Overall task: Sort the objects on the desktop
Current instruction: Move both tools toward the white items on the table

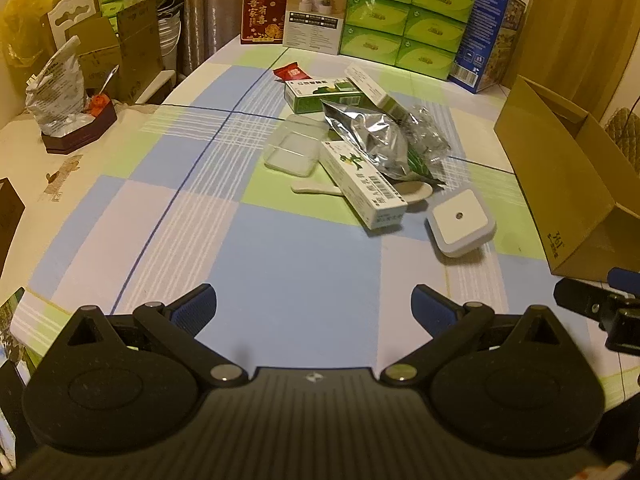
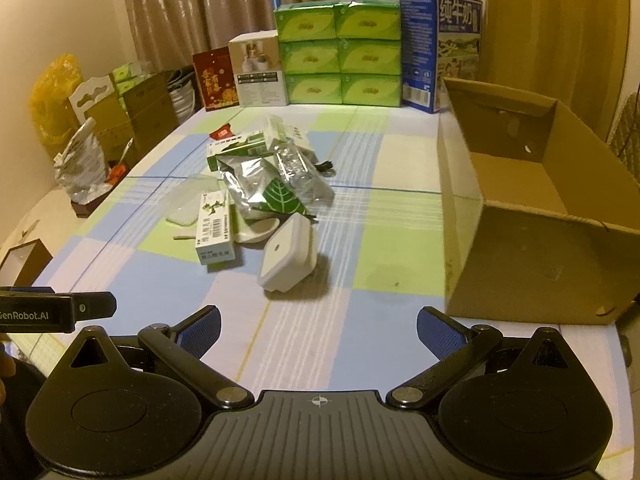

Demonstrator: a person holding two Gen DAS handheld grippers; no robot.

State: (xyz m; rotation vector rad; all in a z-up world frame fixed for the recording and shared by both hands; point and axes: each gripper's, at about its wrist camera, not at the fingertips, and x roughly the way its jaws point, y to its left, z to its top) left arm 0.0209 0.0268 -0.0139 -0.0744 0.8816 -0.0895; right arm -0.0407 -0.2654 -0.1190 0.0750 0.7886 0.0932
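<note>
Clutter is sitting ahead of both hand-held grippers — left (image 1: 314, 307) and right (image 2: 319, 330) are gaping wide, empty. The white square device (image 2: 286, 260), nearest the right one, is tilting and risking a slip; cardboard box (image 2: 520, 216) is waiting rightward.

Checked tablecloth (image 2: 280, 344) on table: clutter pile (image 2: 256, 188) centre, open cardboard box (image 2: 532, 256) right, tissue packs (image 2: 340, 56) at back.
</note>
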